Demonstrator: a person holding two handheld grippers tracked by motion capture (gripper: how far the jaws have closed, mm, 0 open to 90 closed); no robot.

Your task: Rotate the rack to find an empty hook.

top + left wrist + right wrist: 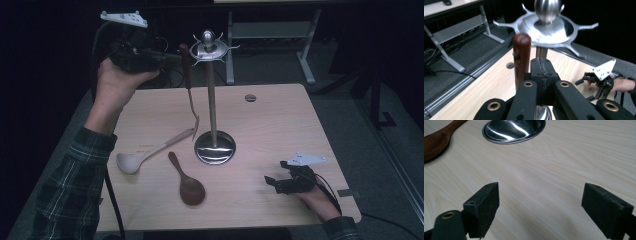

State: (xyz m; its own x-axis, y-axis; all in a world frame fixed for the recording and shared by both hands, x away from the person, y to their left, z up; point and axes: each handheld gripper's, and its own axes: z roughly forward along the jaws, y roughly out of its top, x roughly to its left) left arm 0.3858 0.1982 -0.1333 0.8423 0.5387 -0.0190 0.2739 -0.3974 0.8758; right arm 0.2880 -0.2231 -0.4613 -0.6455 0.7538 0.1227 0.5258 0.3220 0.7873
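A steel utensil stand (212,100) rises from the middle of the table, its hooked crown (549,30) close in front of my left gripper. A brown-handled utensil (186,65) hangs upright beside the crown, its metal blade just above the table. My left gripper (175,59) is raised level with that handle (522,57). Its pads are pressed together, and the handle stands just left of the jaws, not between them. My right gripper (272,182) rests at the table's front right, jaws wide apart over bare wood (540,202).
A white ladle (131,161) and a dark wooden spoon (190,187) lie on the table left of the stand's round base (215,147). The spoon (436,142) and base (514,130) lie ahead of the right gripper. A cable hole (250,97) sits near the far edge.
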